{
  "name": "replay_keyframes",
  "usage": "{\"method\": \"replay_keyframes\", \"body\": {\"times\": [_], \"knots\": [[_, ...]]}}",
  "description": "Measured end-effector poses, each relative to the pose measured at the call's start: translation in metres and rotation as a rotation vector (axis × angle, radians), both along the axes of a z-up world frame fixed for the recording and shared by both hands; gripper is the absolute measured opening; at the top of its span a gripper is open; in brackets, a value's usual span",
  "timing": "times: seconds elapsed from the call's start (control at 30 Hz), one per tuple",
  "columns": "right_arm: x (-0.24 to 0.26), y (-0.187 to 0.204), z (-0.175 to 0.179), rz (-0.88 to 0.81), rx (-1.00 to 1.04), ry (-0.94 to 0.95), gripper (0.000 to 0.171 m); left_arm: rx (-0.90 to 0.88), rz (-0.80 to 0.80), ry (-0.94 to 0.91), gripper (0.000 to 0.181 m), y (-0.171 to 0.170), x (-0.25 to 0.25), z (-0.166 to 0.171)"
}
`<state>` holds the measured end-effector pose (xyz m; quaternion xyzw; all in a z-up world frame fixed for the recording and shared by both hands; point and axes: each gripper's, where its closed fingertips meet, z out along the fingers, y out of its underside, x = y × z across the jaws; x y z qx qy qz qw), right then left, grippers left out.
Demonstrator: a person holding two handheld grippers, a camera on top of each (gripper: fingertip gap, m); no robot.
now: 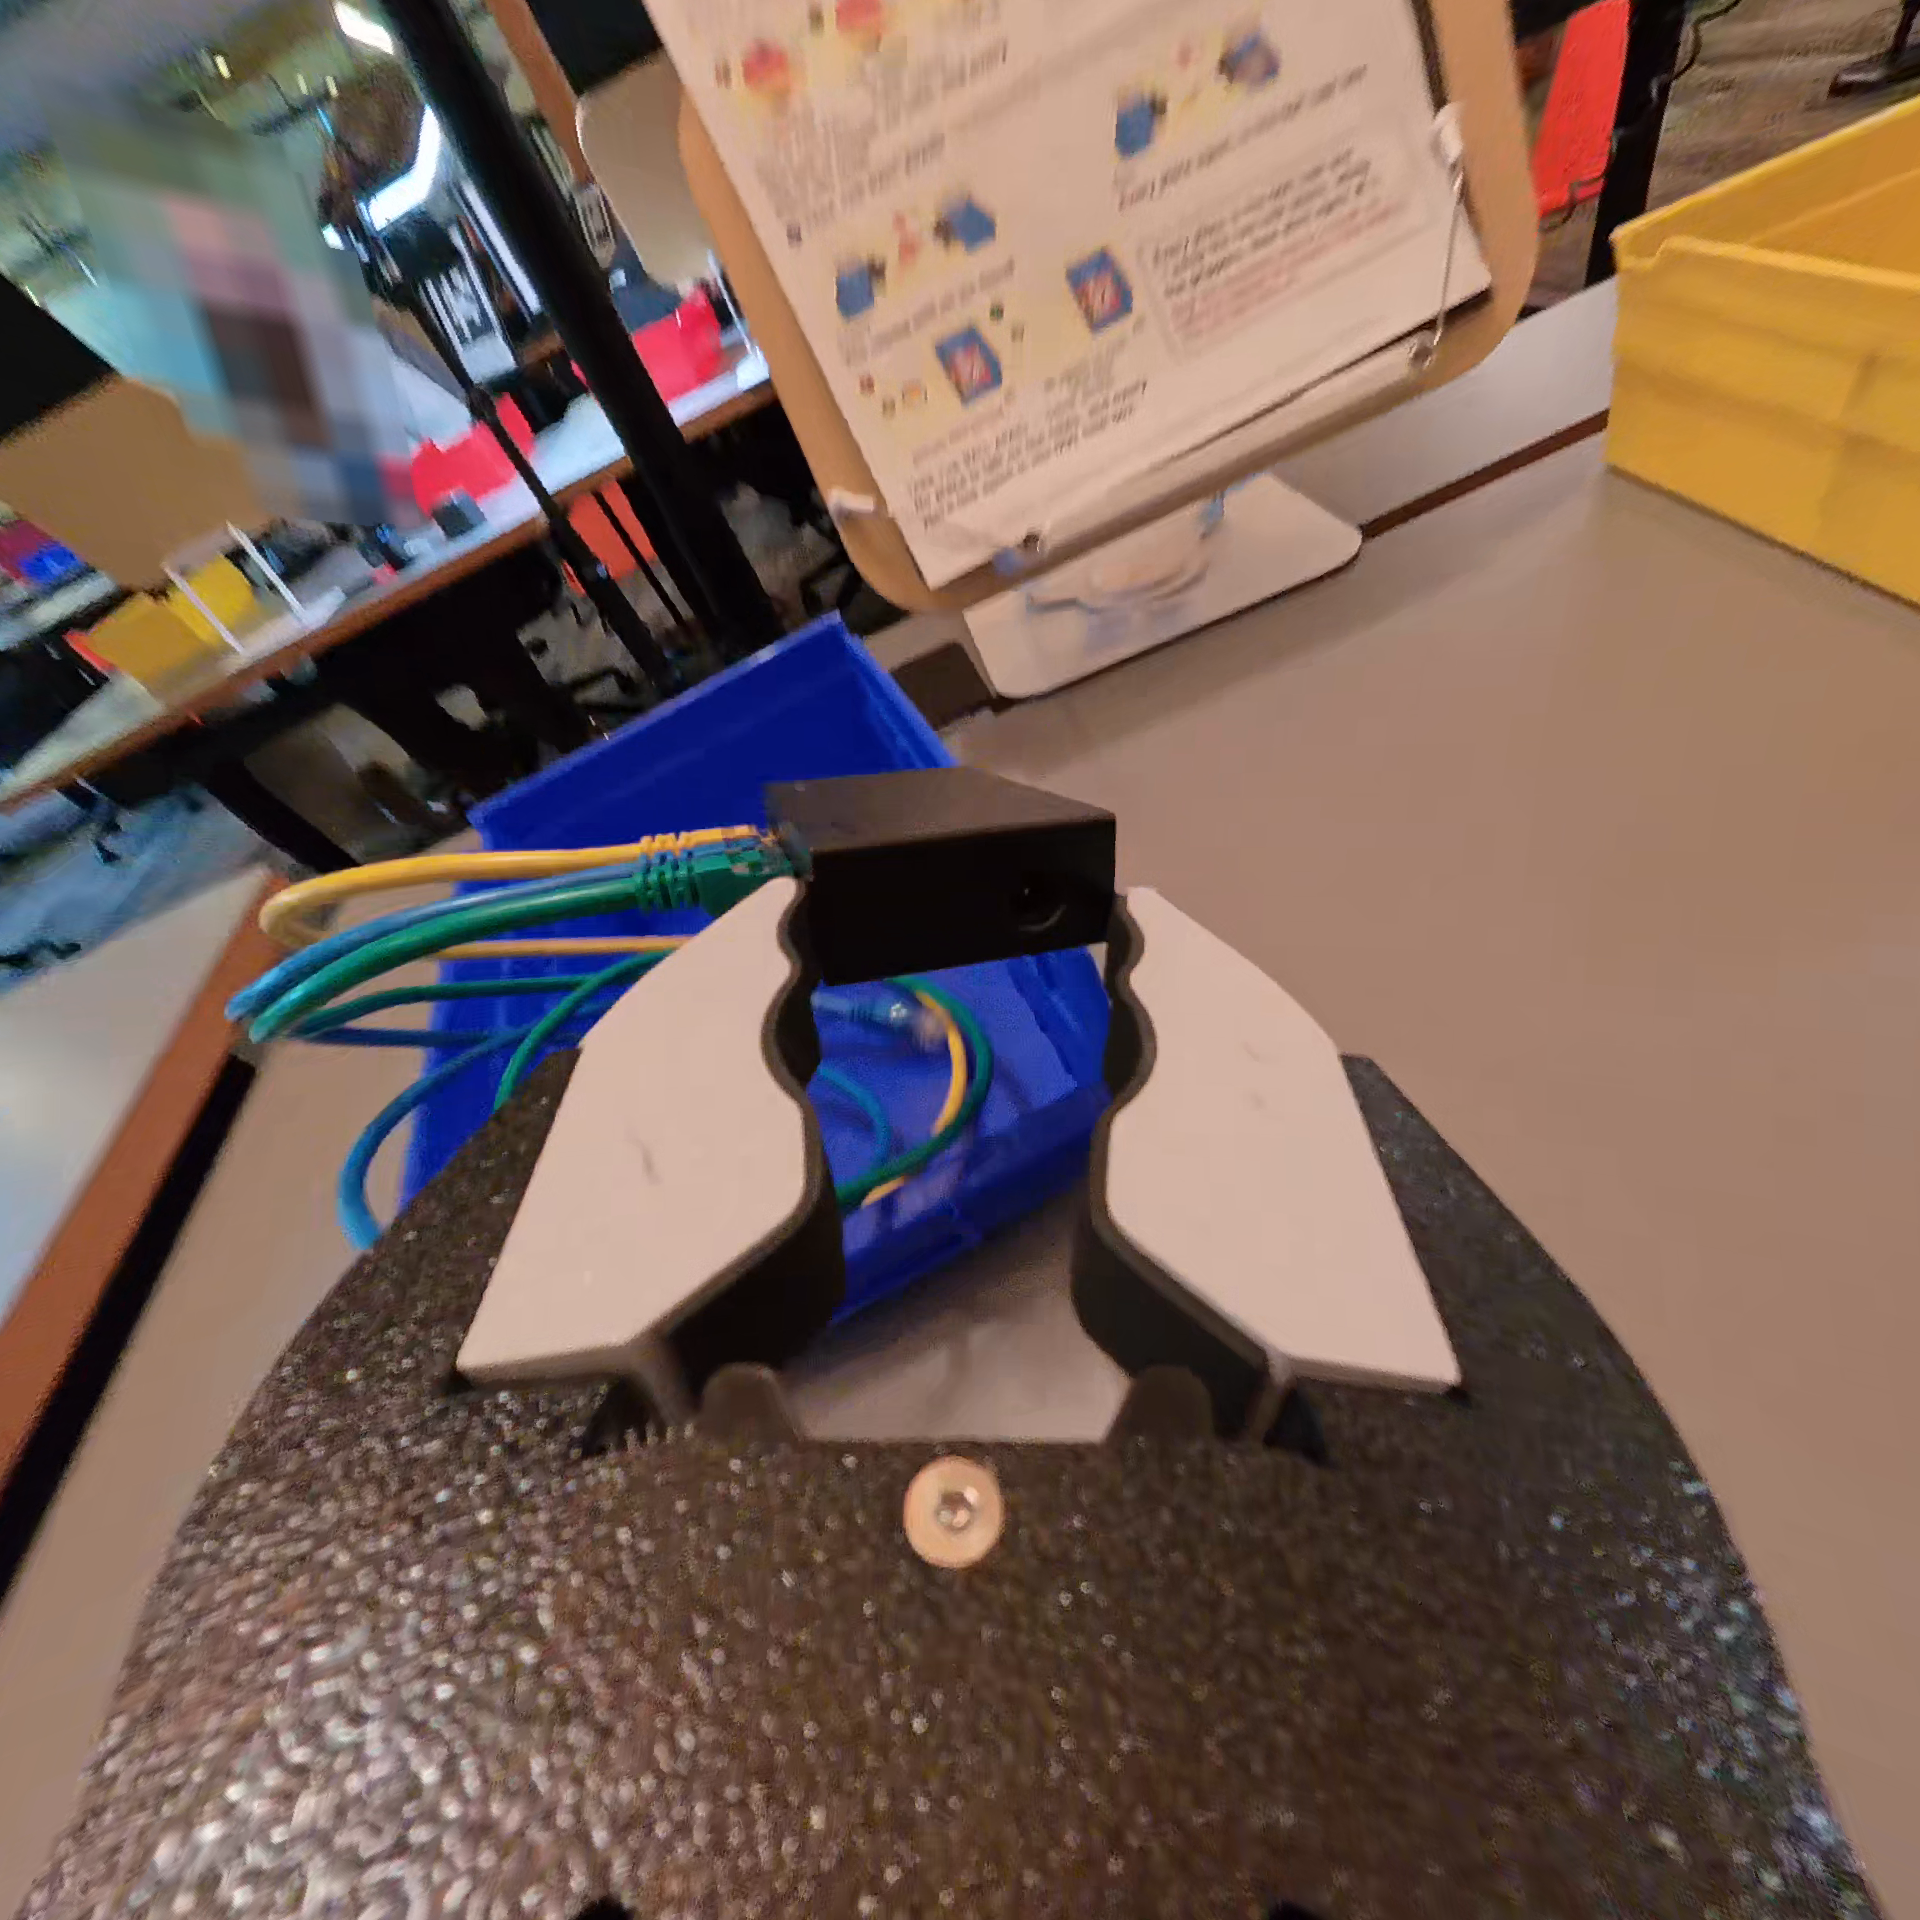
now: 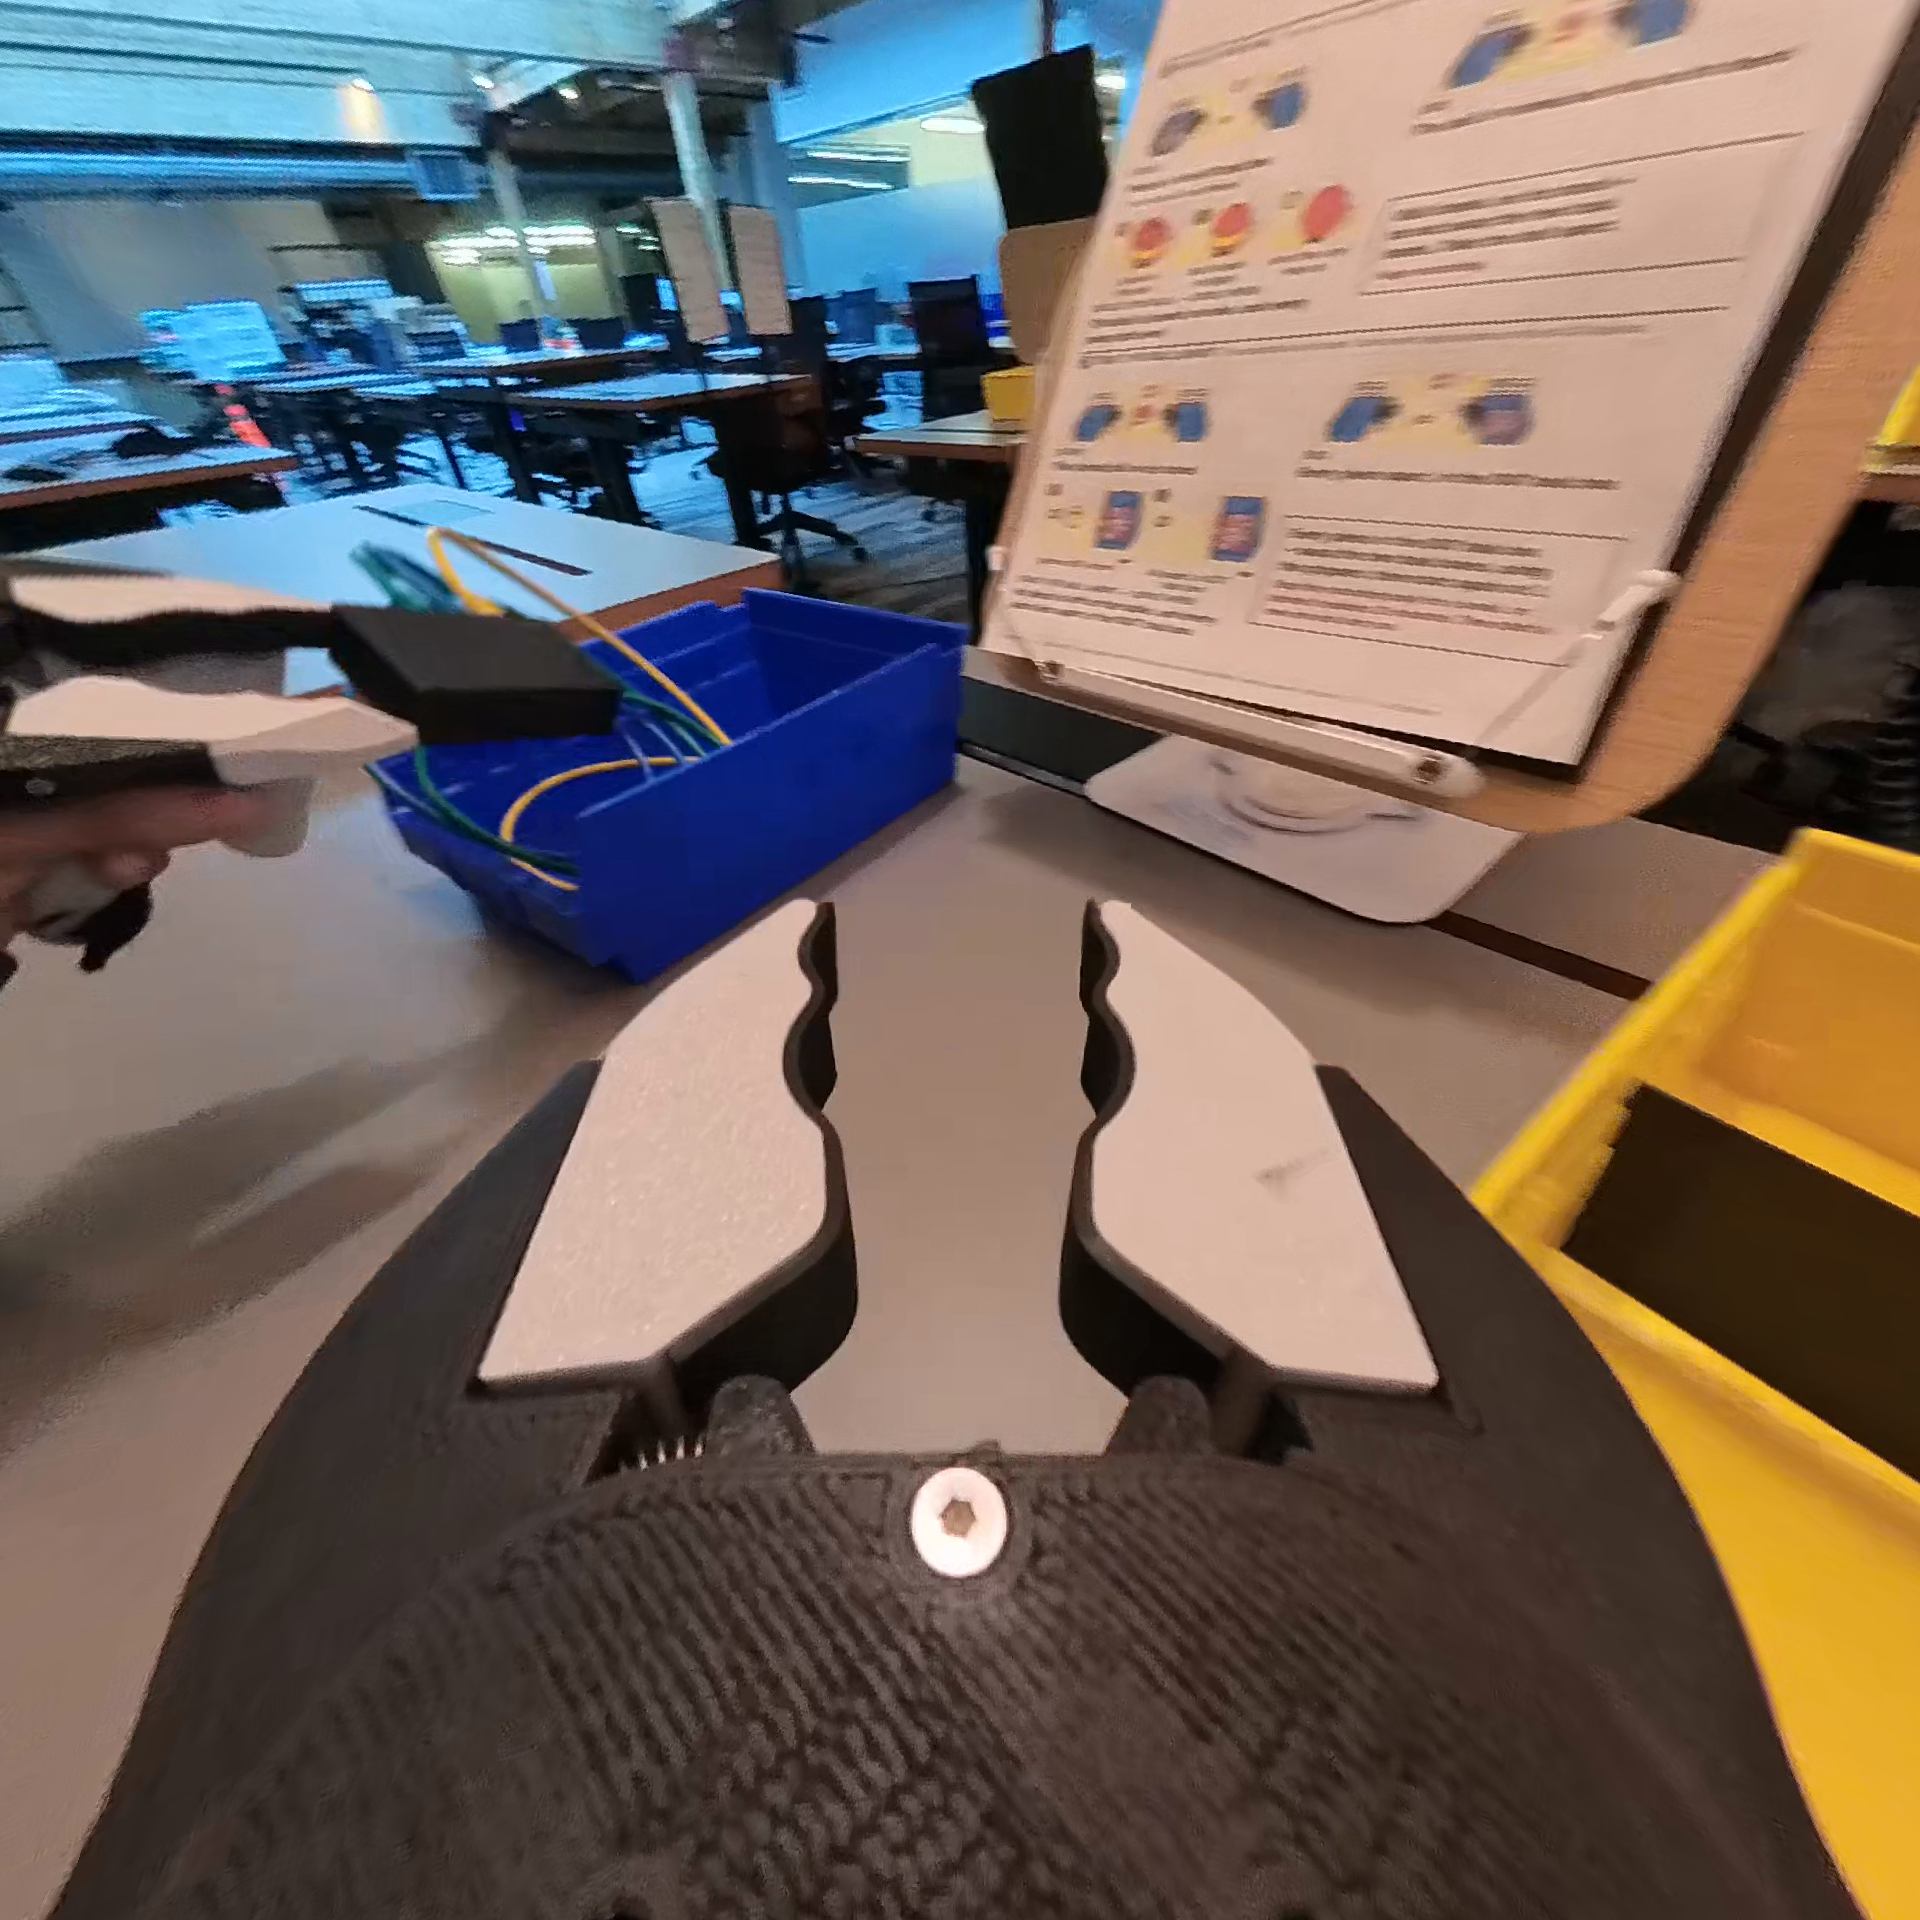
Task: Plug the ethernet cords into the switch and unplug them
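Over one blue bin (image 1: 727, 748) — left tool (image 1: 956, 925) clamps one switch (image 1: 935, 873), three cords (image 1: 468, 904) plugged; right tool (image 2: 956, 935) apart, empty.

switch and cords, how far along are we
Plugged: yellow, green and blue ethernet cords sit in the small black box-shaped switch. In hand: the left gripper holds it above the blue plastic bin. Left: unplugging; the right gripper is open, empty.
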<state>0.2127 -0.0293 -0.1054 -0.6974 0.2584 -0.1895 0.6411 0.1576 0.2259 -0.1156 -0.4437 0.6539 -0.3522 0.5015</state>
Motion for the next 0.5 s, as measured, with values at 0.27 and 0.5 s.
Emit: {"method": "replay_keyframes", "body": {"times": [0.27,0.5], "knots": [[-0.048,0.065,0.019,0.262,0.290,0.165,0.062,0.285,-0.094,-0.158,0.052,-0.046,-0.027,0.069],[-0.095,0.093,0.056,0.686,0.770,0.556,0.085,0.487,-0.306,-0.294,0.052,-0.120,-0.065,0.103]]}}
